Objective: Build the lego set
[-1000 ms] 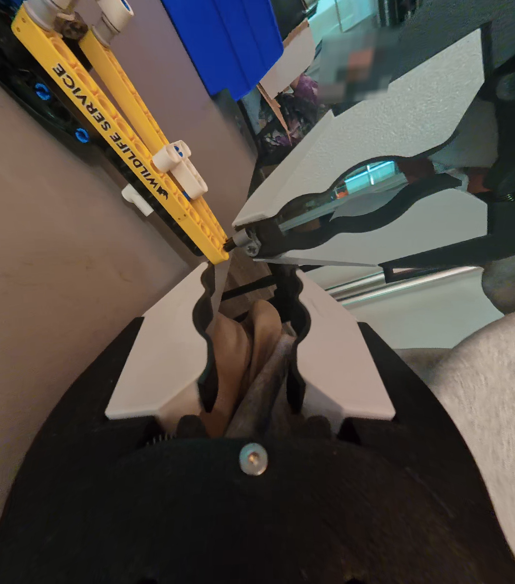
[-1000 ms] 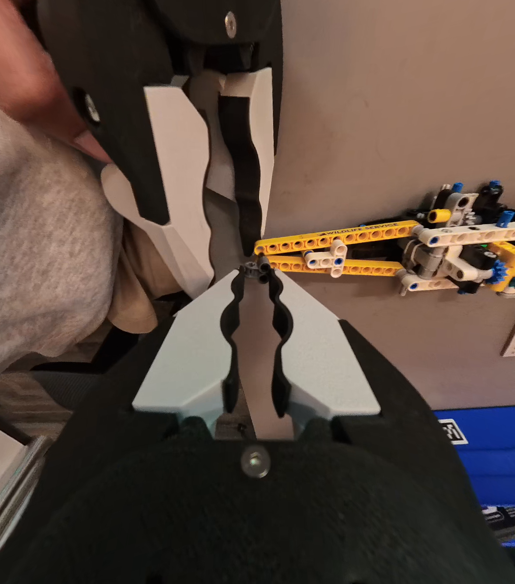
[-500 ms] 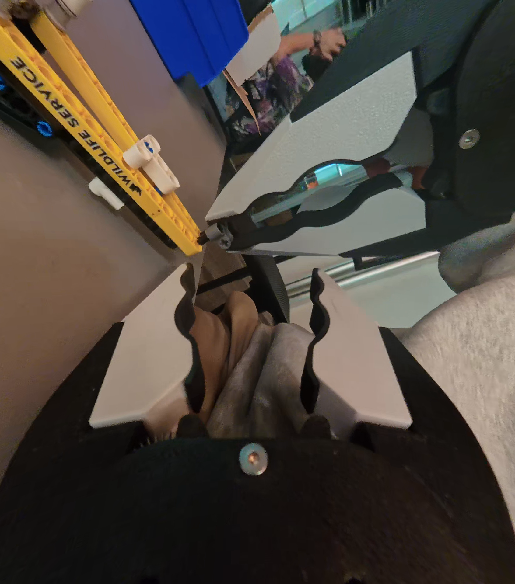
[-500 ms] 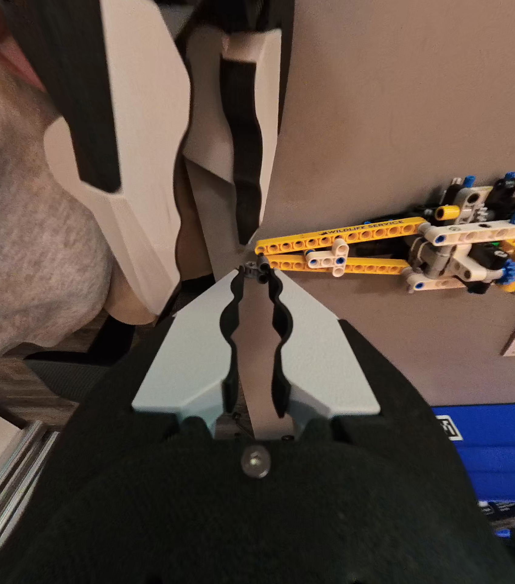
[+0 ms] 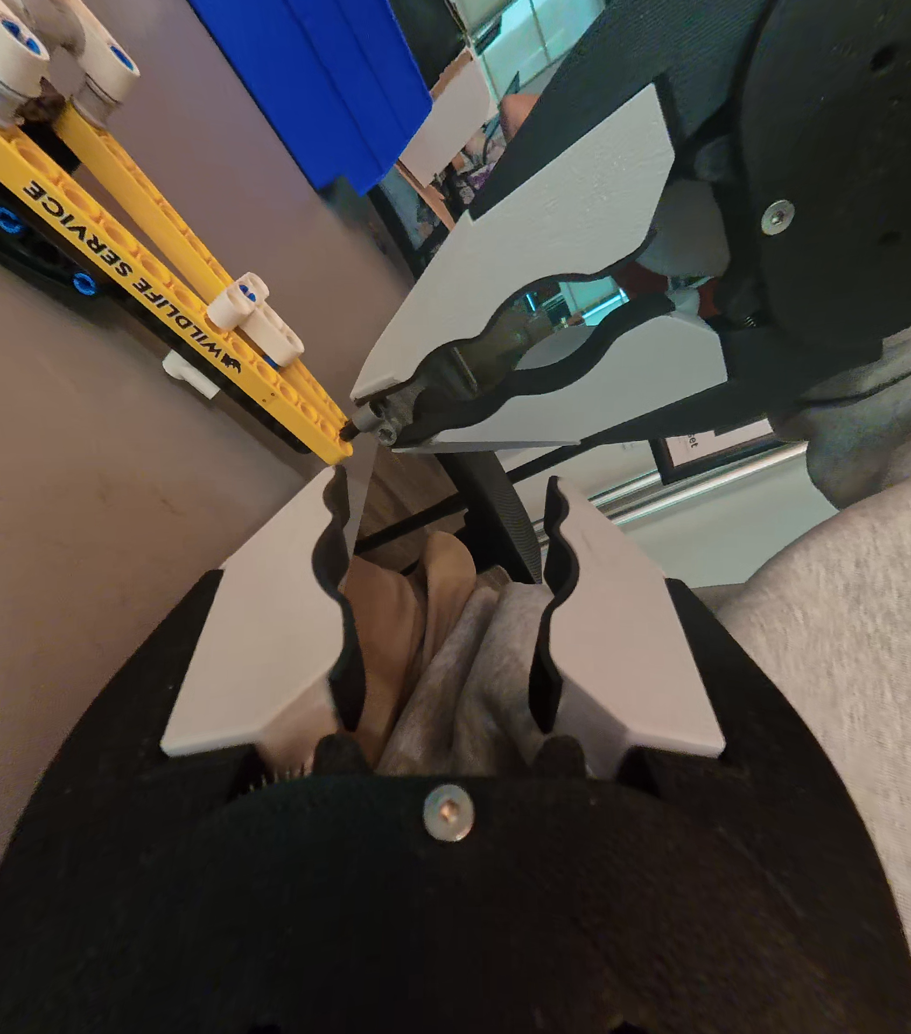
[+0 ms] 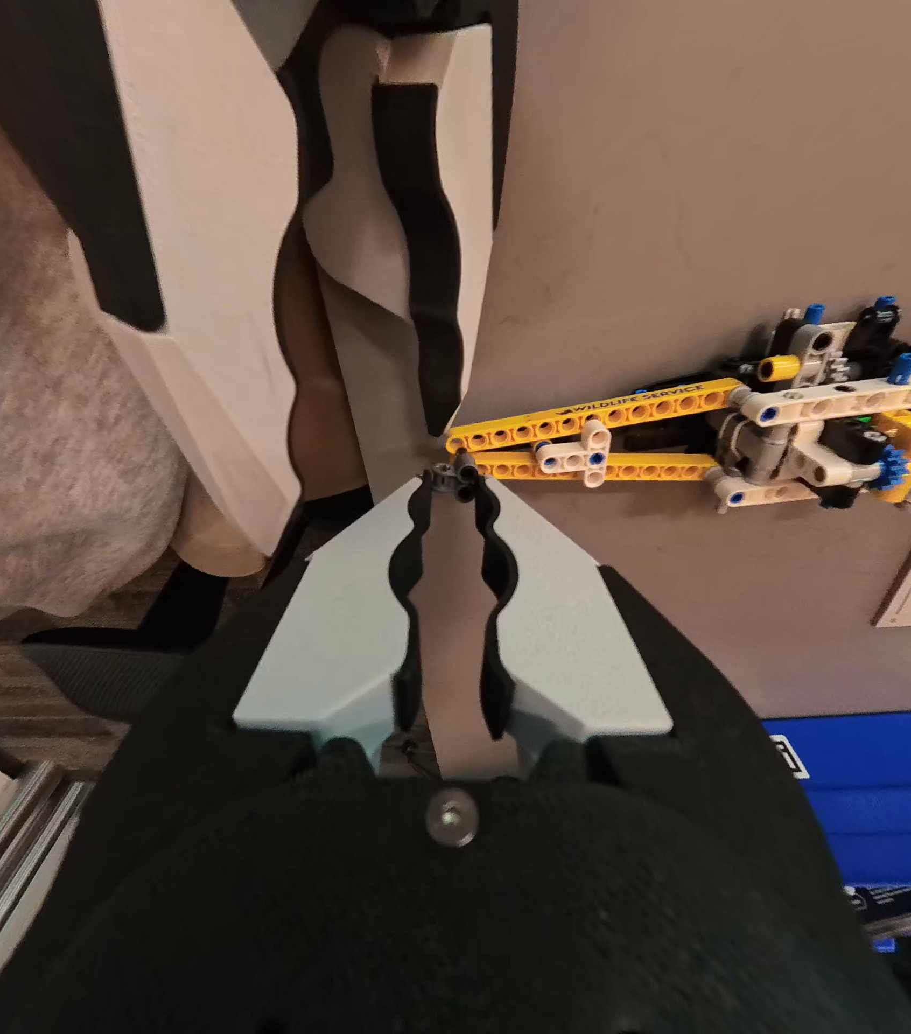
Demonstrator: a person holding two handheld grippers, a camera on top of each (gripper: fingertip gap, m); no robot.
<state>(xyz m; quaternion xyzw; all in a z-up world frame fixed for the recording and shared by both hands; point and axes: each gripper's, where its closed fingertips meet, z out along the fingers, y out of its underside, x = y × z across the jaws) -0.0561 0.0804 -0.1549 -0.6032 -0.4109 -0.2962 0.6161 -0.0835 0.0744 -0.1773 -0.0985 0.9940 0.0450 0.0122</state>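
Right wrist view has the lego model (image 6: 666, 442), twin yellow beams with white connectors, lying on the tan table (image 6: 722, 168), while the right gripper (image 6: 450, 484) pinches a small grey connector piece (image 6: 445, 482) against a beam end and the left gripper (image 5: 442, 487) gapes wide, empty.

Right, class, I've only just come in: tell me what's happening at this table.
A person is building a lego model with two hand-held claws. The right claw is shut on a small grey connector with a black pin, holding it at the tip of a long yellow beam. The left claw is open and empty, right beside that tip. The model lies on the table.
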